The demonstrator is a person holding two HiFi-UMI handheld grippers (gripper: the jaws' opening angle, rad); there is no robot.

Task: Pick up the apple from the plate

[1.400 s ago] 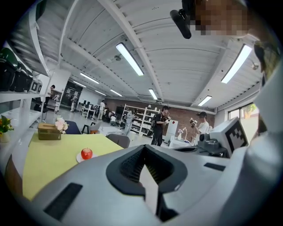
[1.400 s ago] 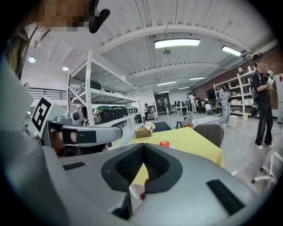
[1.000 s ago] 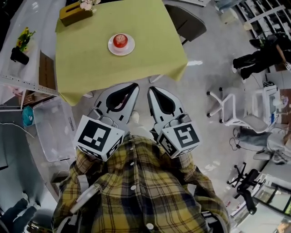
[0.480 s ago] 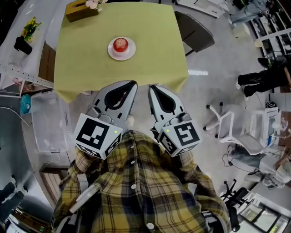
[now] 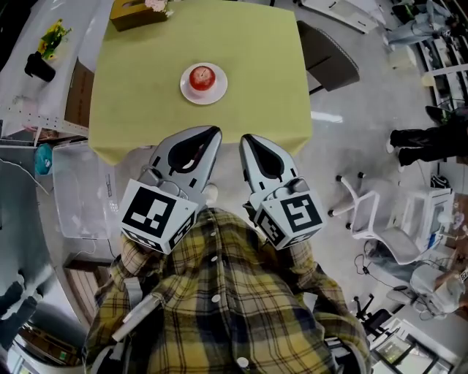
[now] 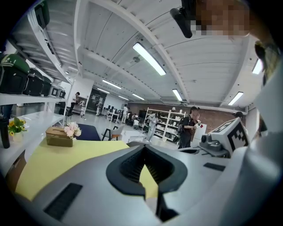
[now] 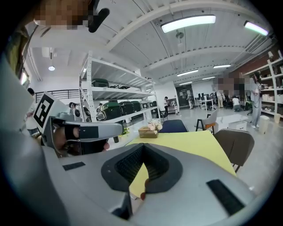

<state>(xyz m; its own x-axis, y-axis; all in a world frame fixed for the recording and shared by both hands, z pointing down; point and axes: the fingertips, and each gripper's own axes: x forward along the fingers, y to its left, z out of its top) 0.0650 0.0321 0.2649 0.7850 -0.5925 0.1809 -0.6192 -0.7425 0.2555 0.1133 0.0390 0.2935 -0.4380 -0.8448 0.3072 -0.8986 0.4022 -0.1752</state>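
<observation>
— Where do we stand with the apple [image 5: 202, 76]?

— By our judgement we have not begun the pick. The apple sits on the white plate [image 5: 219, 91] on the yellow table [image 5: 139, 95], well ahead of both grippers, and nothing touches it.

— And our grippers?

— The left gripper [image 5: 215, 133] is clenched, jaws tip to tip with nothing between them. The right gripper [image 5: 246, 139] is closed and empty in the same way. They sit side by side near the table's near edge, and the apple is more nearly in line with the left one.

— So what is left for us?

— All of it, we reckon: reach forward over the table, open one pair of jaws, close them round the apple and lift it off the plate.

— What can we not make out?

— In the left gripper view the gripper's own body covers the plate, so we see no apple there. In the right gripper view a small reddish spot shows through the opening behind the closed tips, and we cannot tell whether it is the apple. The tissue box [image 5: 135, 11], far ahead of us, is cut off by the head view's top edge.
</observation>
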